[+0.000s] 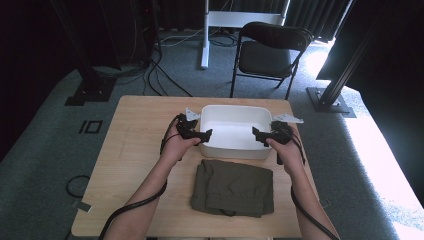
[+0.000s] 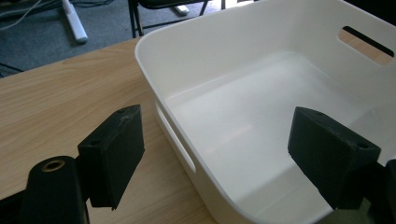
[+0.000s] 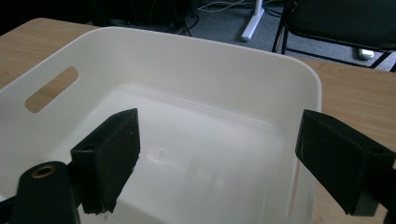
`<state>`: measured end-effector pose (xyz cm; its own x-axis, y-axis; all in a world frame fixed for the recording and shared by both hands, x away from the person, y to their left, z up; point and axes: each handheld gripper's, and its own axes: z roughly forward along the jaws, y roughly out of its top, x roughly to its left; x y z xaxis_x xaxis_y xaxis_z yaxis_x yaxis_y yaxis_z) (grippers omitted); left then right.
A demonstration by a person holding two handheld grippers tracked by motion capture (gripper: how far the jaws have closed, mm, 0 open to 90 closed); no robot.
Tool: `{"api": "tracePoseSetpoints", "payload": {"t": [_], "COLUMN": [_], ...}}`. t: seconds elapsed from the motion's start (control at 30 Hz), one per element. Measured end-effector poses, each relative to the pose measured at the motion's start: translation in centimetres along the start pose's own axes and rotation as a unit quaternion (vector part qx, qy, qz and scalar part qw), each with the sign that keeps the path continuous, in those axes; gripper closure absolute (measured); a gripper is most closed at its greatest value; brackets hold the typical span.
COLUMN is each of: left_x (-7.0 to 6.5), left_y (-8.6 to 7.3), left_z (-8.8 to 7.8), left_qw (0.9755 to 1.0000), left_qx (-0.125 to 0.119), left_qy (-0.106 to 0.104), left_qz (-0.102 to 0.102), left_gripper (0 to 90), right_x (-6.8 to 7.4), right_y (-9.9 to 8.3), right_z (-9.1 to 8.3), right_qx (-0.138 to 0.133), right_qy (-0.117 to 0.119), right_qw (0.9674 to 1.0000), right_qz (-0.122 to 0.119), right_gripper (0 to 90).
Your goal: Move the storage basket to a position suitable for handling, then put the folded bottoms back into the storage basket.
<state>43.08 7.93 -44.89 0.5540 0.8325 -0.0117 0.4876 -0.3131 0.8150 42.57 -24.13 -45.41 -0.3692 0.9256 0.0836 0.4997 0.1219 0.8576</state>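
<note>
Both grippers stand open and hold nothing. From the high view, the left gripper (image 1: 206,134) sits at the left end of the white bin (image 1: 232,148), and the right gripper (image 1: 256,132) at its right end, each pointing inward over the rim. In the left gripper view the jaws straddle the bin's left wall (image 2: 173,135), one pad outside over the table (image 2: 56,93) and one inside over the bin floor, with no pad pressing on the plastic. The right gripper view shows the same on the other wall: wide jaws either side of the rim (image 3: 314,79), clear of it. That mirrored stance suits a two-handed lift or shift, since a slot handle (image 2: 180,144) is cut in each end wall.

The bin stands empty at the middle of the far half of the table. Just near of it lie the folded olive trousers (image 1: 233,187), flat and close to the bin. Probably they are meant to go into the bin, placed close so the move is short. A chair (image 1: 270,50) stands beyond the table.
</note>
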Motion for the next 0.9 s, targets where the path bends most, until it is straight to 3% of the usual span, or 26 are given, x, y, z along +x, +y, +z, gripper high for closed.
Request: {"api": "tracePoseSetpoints", "payload": {"t": [0.07, 0.2, 0.57, 0.63, 0.9], "left_x": [-0.1, -0.2, -0.6, -0.7, -1.7], "left_y": [-0.4, -1.2, -2.2, -2.5, -3.6], "left_z": [-0.4, -1.0, -2.7, -3.1, -4.1], "left_qw": [1.0, 0.9997, 0.9995, 0.9996, 0.9989], "left_qx": [0.001, 0.001, -0.007, -0.007, -0.008], "left_qy": [-0.005, -0.024, -0.03, -0.029, -0.046], "left_qz": [0.006, -0.004, -0.004, 0.004, 0.009], "left_gripper": [19.9, 19.8, 15.9, 14.9, 11.6], "right_x": [0.1, 0.3, 0.7, 0.8, 1.0], "right_y": [-0.2, -0.5, -1.3, -1.7, -2.9], "right_z": [-0.4, -1.0, -3.6, -4.1, -5.5], "right_qx": [-0.004, -0.005, -0.022, -0.022, -0.026], "right_qy": [0.002, 0.005, 0.008, 0.009, 0.014], "right_qw": [1.0, 1.0, 0.9997, 0.9996, 0.9993], "right_qz": [-0.002, -0.003, -0.011, -0.013, -0.024], "right_gripper": [13.7, 13.7, 13.7, 13.6, 13.5]}}
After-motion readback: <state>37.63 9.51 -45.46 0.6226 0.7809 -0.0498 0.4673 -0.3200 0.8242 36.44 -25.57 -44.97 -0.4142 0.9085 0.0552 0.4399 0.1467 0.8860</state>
